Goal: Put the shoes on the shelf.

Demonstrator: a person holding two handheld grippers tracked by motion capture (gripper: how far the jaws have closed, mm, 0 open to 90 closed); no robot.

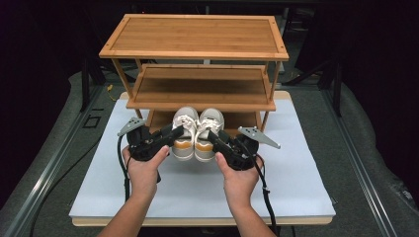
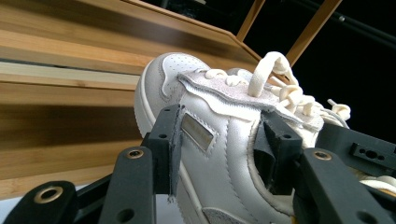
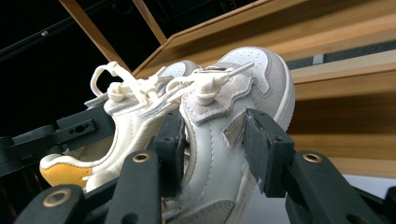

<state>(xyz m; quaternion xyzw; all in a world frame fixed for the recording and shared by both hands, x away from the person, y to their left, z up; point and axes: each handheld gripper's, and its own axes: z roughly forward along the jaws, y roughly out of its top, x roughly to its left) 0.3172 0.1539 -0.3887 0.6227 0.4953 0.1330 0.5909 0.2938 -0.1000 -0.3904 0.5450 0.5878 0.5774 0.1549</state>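
Note:
Two white sneakers with cream laces and orange heels are held side by side in front of the bamboo rack's lowest shelf [image 1: 237, 118], toes toward the rack. My left gripper [image 1: 174, 135] is shut on the left sneaker [image 1: 184, 131], its pads pressing both sides of the upper [image 2: 205, 107]. My right gripper [image 1: 216, 139] is shut on the right sneaker [image 1: 209, 129] in the same way, pads clamped across its midfoot [image 3: 233, 84]. The left sneaker [image 3: 126, 119] and the left gripper's jaw [image 3: 70, 133] also appear in the right gripper view.
A three-shelf bamboo rack [image 1: 195, 34] stands at the far side of the white mat [image 1: 291, 173]; its top and middle shelves [image 1: 197, 86] are bare. Grey floor and a metal rail [image 1: 54, 163] border the table.

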